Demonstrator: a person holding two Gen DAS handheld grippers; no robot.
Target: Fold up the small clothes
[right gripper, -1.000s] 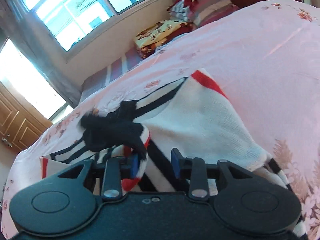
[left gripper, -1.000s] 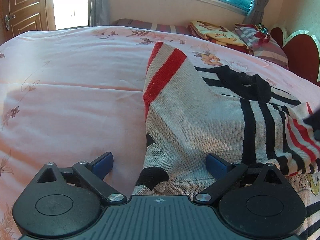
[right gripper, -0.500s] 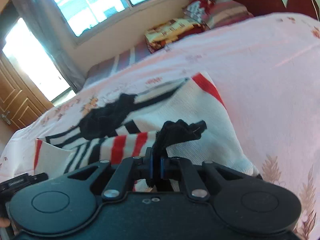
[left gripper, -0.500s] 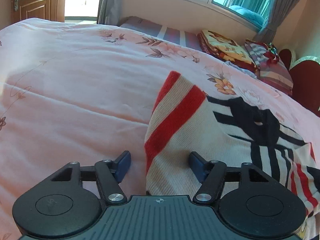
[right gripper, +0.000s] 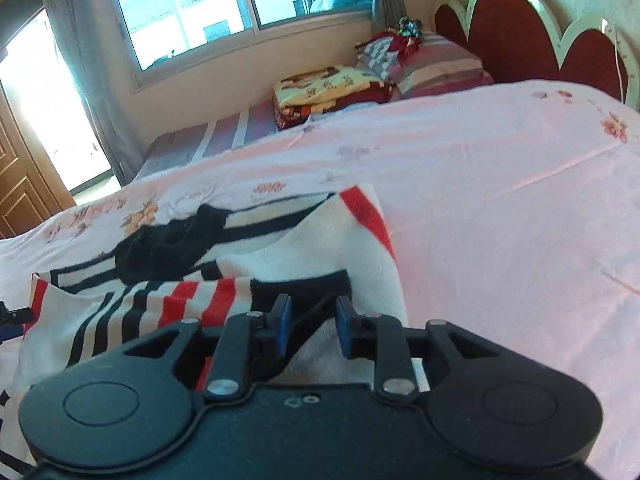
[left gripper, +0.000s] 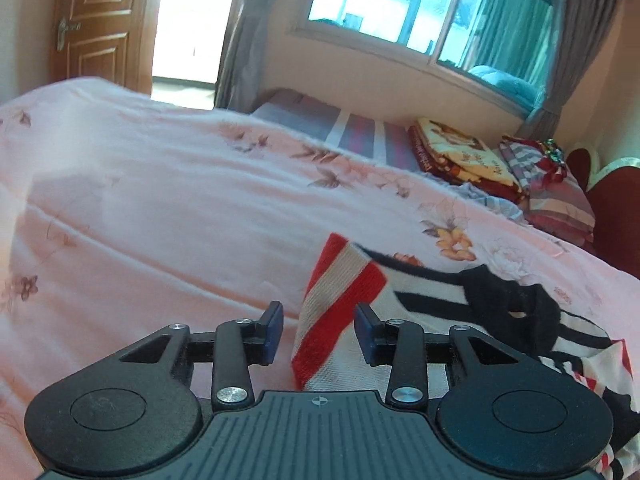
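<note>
- Now, a striped knit sweater (left gripper: 432, 316) lies partly folded on a pink floral bedspread (left gripper: 160, 208), with a pair of hand-held tongs over each of its two near corners.
- Left gripper (left gripper: 319, 330): its blue-padded jaws stand spread, one on each side of a red-and-cream striped edge that rises between them. Neither pad appears to press the knit, so the judgement is that nothing is gripped.
- Right gripper (right gripper: 312, 326): jaws likewise apart, straddling a black cuff or hem band (right gripper: 300, 286) that lies just ahead of the pads. Cloth passes between them; whether it touches either pad cannot be told.
- Seen from the right tongs, the sweater (right gripper: 224, 256) spreads ahead and to the left, its long axis running away from the jaws toward a black collar (right gripper: 172, 240) and a red-striped far corner.
- From the left tongs it runs ahead and off to the right.
- Each hand sits nearest its own corner; the coming move likely turns on closing upon these near edges and carrying them forward along that axis toward the collar.
- Folded blankets (right gripper: 328, 88) and a headboard (right gripper: 520, 36) lie well beyond.
</note>
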